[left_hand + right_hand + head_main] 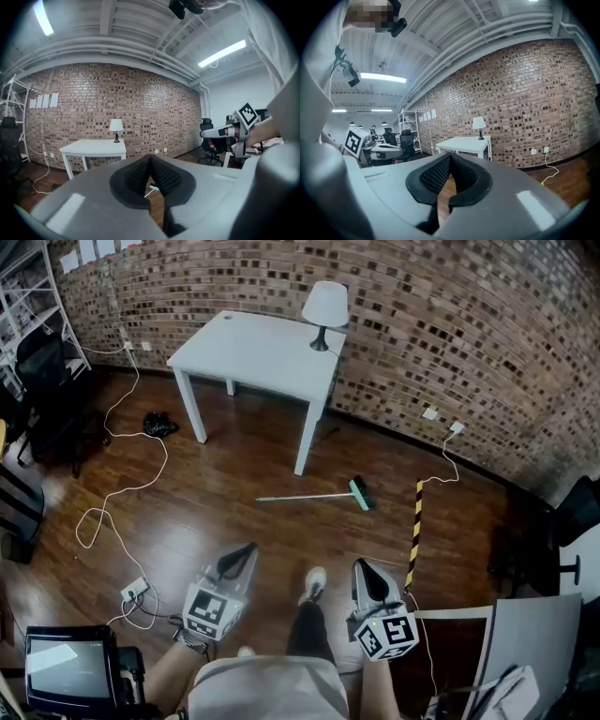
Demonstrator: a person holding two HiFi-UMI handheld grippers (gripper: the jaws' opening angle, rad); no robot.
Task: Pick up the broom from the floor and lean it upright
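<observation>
The broom [314,495] lies flat on the wooden floor ahead of me, its thin pale handle pointing left and its teal head [360,493] to the right, just right of the white table's leg. Both grippers hover near my body, well short of it. My left gripper [246,551] is shut and holds nothing; in the left gripper view a teal bit of the broom [153,188] shows below its closed pads [140,174]. My right gripper [367,566] is likewise shut and empty, its pads [461,173] meeting at the tip.
A white table [253,352] with a lamp [324,310] stands against the brick wall [450,324]. White cables [122,493] and a power strip [134,591] lie at the left. A yellow-black strip [415,531] runs at the right. An office chair [47,381] stands far left.
</observation>
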